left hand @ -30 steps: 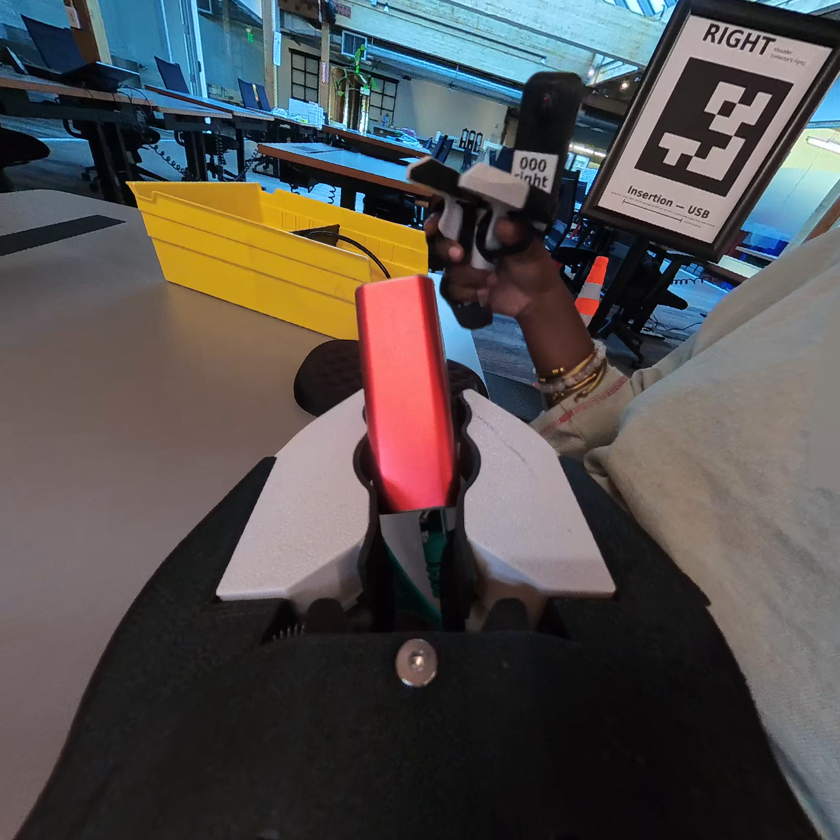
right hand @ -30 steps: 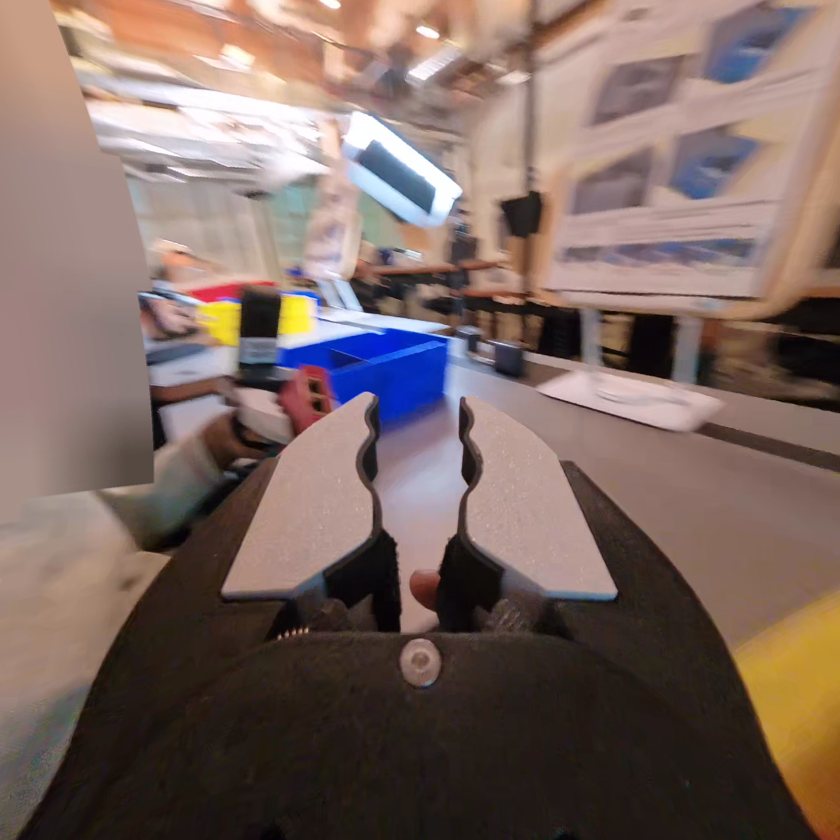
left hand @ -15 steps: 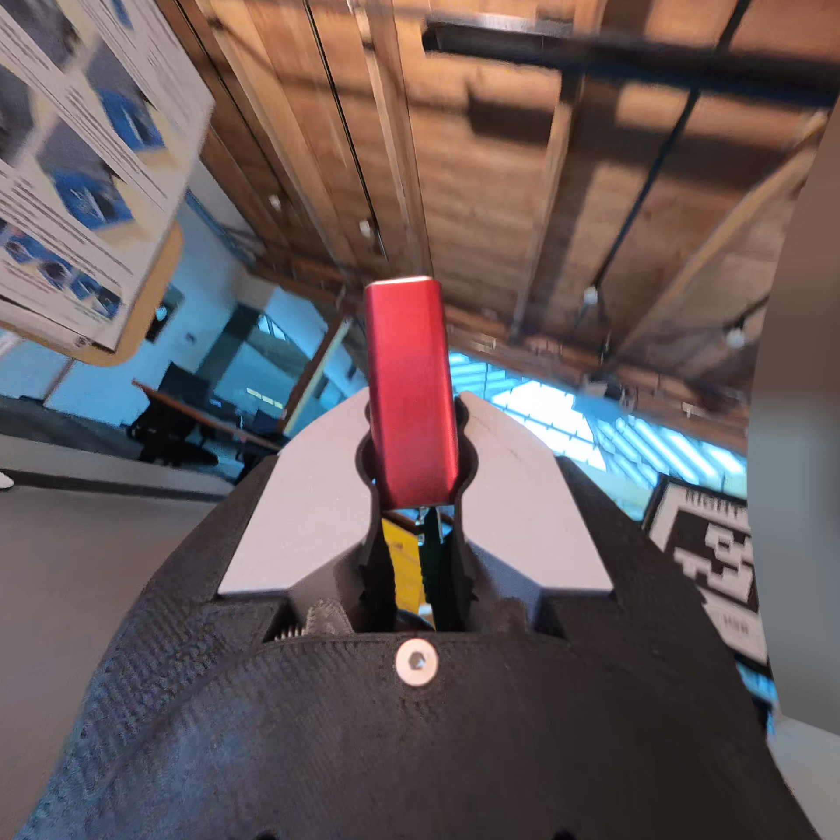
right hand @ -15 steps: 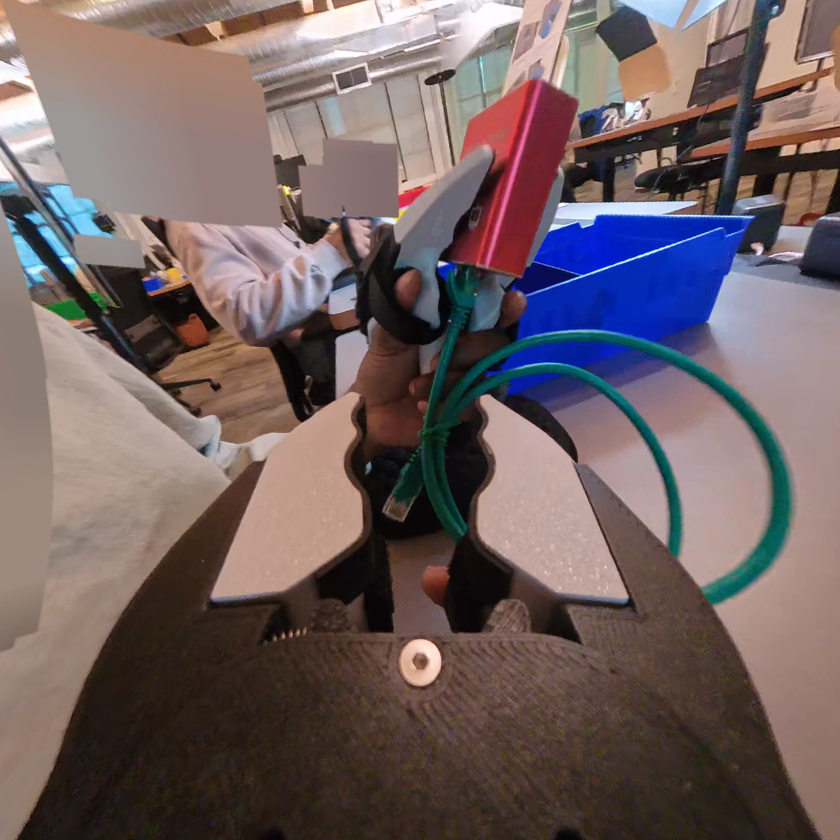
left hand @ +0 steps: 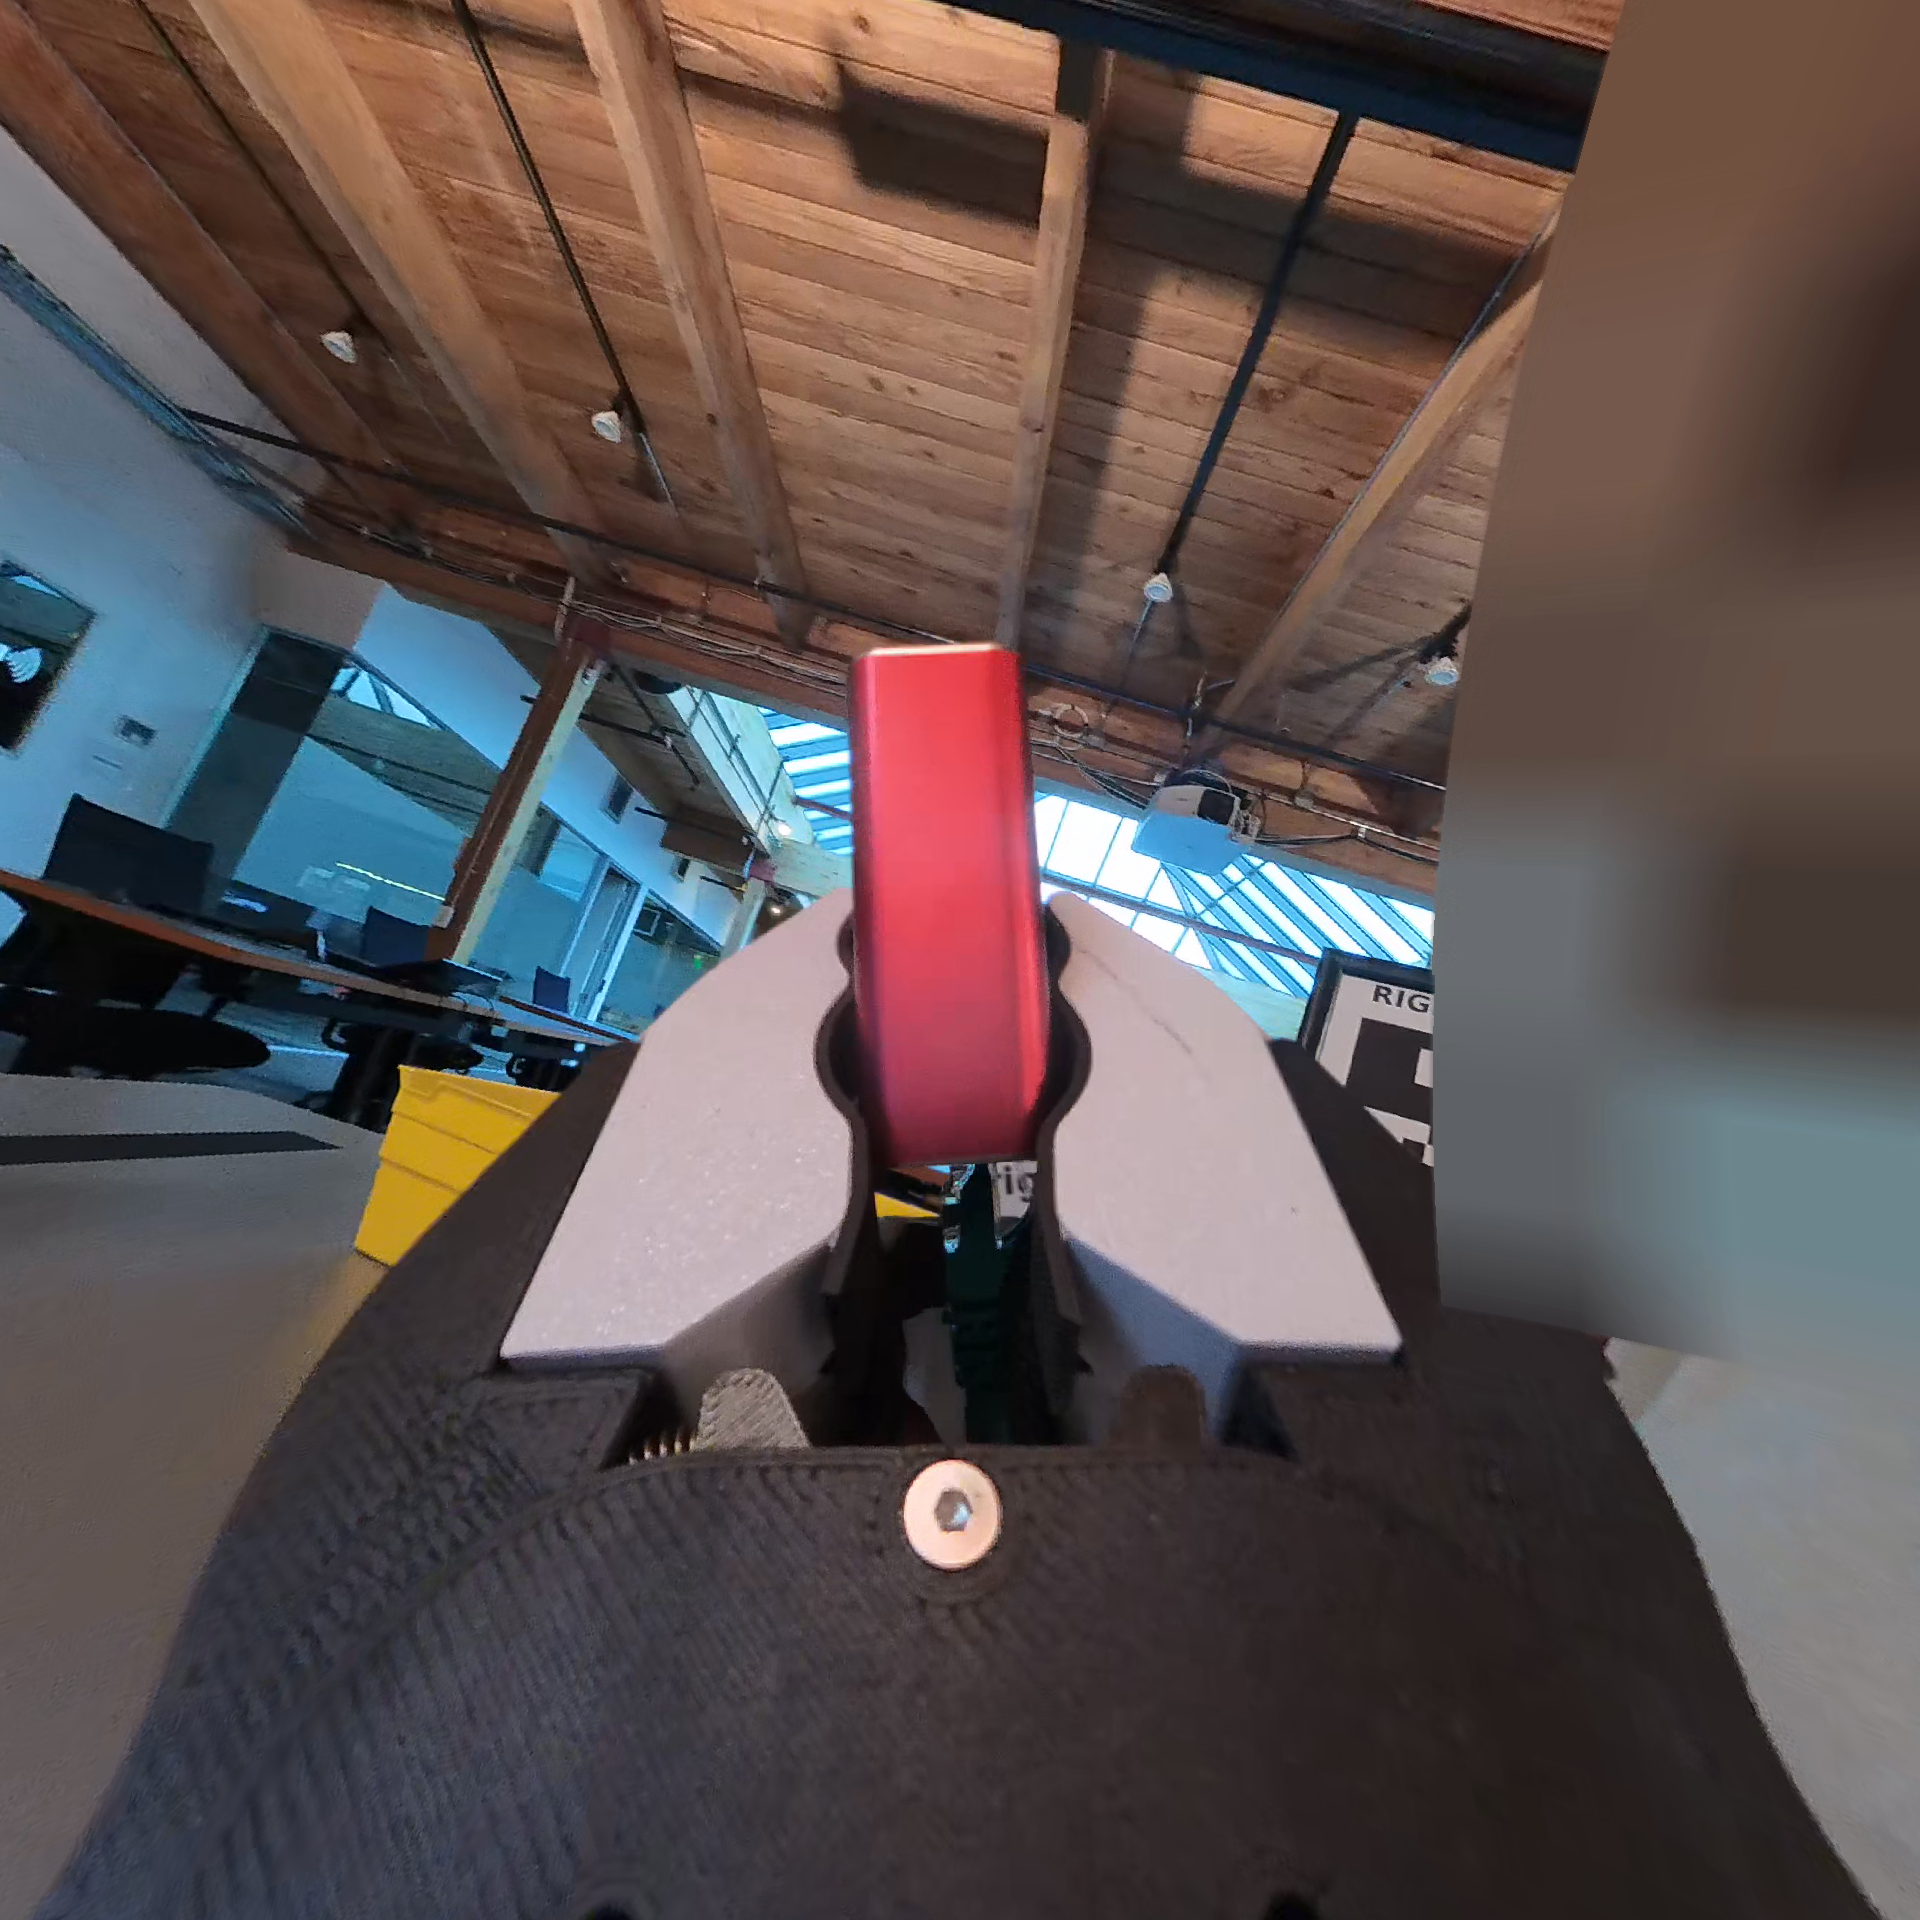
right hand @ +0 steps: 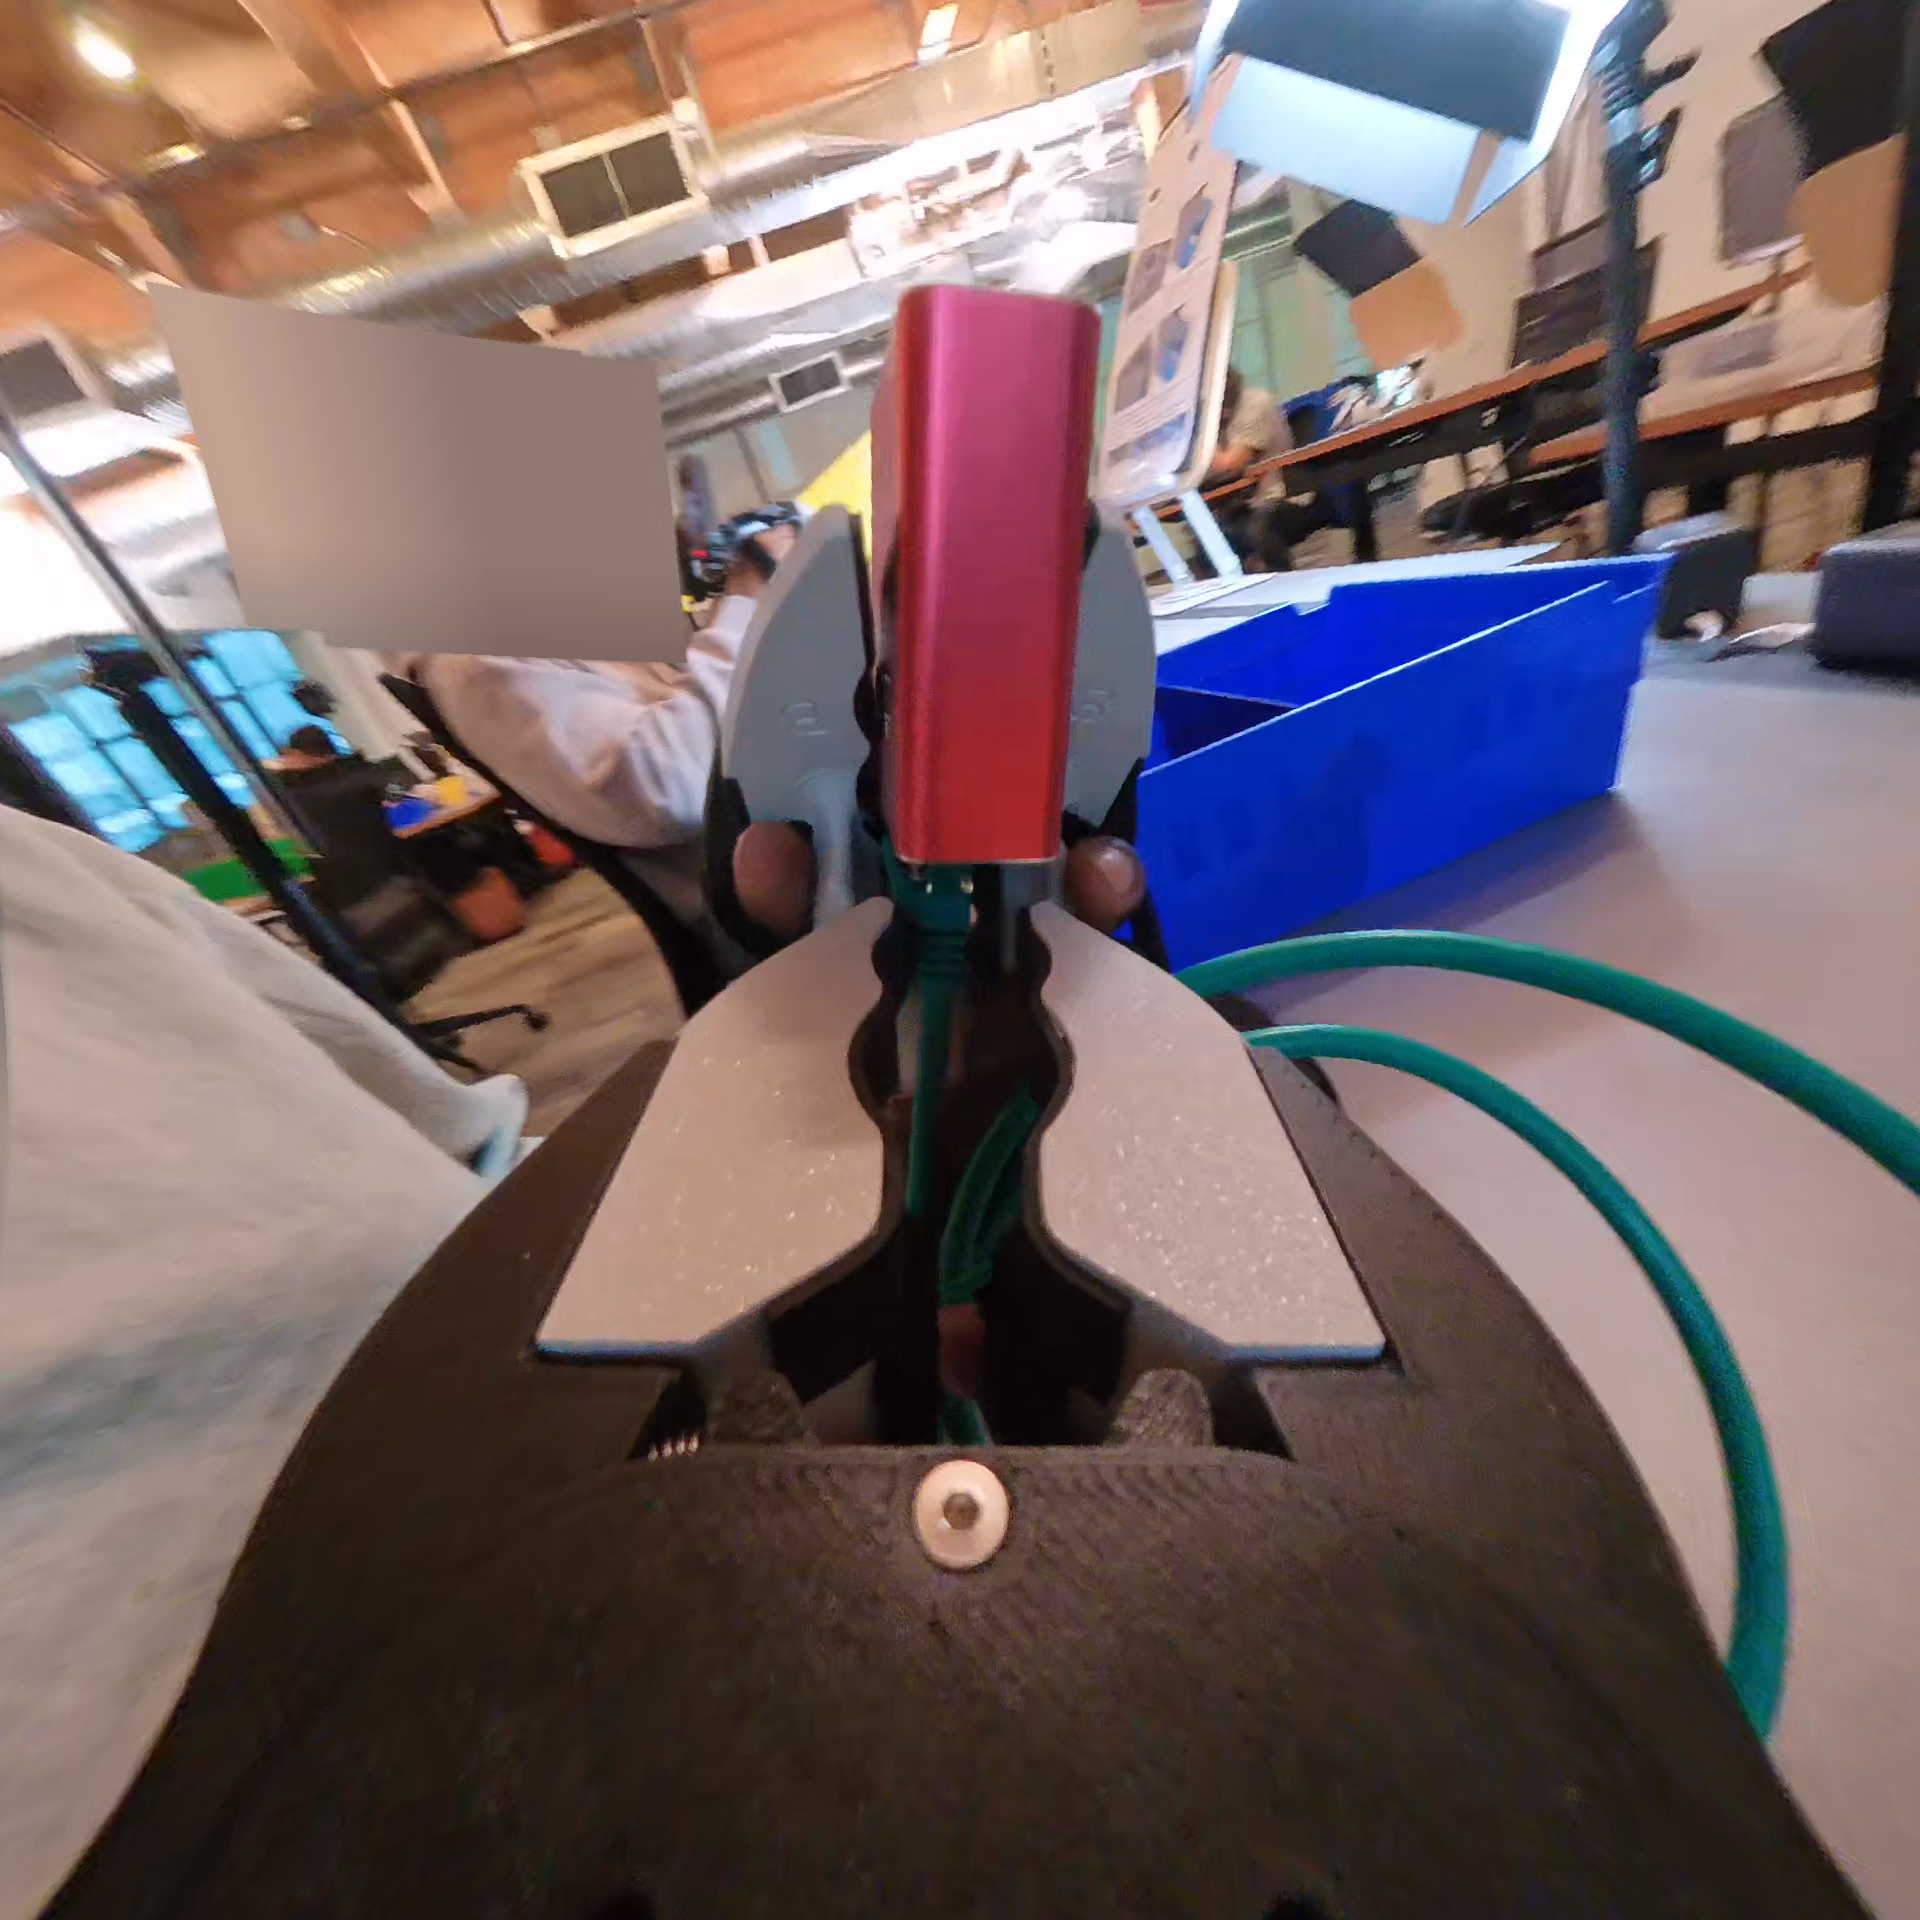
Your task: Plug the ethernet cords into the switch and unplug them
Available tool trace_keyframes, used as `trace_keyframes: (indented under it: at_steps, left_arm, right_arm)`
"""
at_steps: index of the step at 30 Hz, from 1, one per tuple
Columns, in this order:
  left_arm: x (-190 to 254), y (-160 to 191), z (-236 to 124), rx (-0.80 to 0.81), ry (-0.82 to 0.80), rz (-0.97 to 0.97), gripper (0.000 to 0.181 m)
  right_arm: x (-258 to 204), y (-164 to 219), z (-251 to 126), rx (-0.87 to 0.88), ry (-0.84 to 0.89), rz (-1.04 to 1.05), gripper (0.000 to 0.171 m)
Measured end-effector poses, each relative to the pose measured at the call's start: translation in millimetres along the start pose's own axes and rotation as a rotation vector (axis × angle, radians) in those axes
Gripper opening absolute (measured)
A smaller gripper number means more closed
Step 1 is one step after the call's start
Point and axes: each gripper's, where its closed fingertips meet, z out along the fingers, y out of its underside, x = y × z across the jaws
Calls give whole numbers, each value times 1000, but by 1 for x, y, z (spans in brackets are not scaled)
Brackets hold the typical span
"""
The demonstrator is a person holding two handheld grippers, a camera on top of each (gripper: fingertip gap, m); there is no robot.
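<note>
So your left gripper is clamped tight on the red switch, holding it upright in the air with the port end pointing down toward the table. One plug of the green ethernet cord looks seated in the bottom of the switch on the left side; you can see its boot hanging right under the red body in the right wrist view.

Your right gripper sits just below the switch with its jaws partly open, and the cord runs down through the gap. I can't tell if the pads are actually pinching it. The rest of the cord loops out to the right over the table, in front of the blue bin.

My read: you're mid-task. At least one plug is in, and whether the cord's other end is plugged in is hidden down in your right gripper. All the unplugging is probably still ahead of you.
</note>
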Motion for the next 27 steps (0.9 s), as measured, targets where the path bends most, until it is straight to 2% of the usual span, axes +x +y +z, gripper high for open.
trace_keyframes:
  at_steps: [2,5,6,8,11,15,17,18,19,23,25,27]
  left_arm:
    - [1,3,1,-17,14,-18,29]
    - [1,8,2,-45,24,-54,29]
    - [2,11,3,-64,33,-57,32]
    - [2,13,4,-91,33,-68,52]
    - [1,8,0,-136,30,-64,59]
    - [2,30,-11,-440,42,-43,64]
    - [4,43,-15,-545,45,-24,58]
    - [5,46,-15,-559,53,-17,37]
    - [6,46,-13,-549,47,-31,30]
    - [-4,36,-8,-455,-15,-84,28]
    - [-8,36,-8,-445,-26,-102,29]
    - [-9,37,-8,-430,-26,-113,28]
  right_arm:
    - [-5,0,-1,1,-51,17,12]
    - [-5,1,-5,10,-59,-21,11]
    - [-5,1,-6,4,-56,-53,11]
    - [-5,3,-12,-46,-53,-98,10]
    - [-1,8,-28,-177,2,-201,10]
    - [2,20,-44,-380,79,-312,10]
    - [-2,23,-43,-403,61,-332,10]
    - [-3,24,-43,-403,61,-334,10]
    - [-1,23,-42,-391,69,-320,10]
    - [3,11,-40,-252,49,-195,12]
    - [1,8,-37,-208,9,-114,22]
    - [2,6,-35,-174,-5,-63,22]
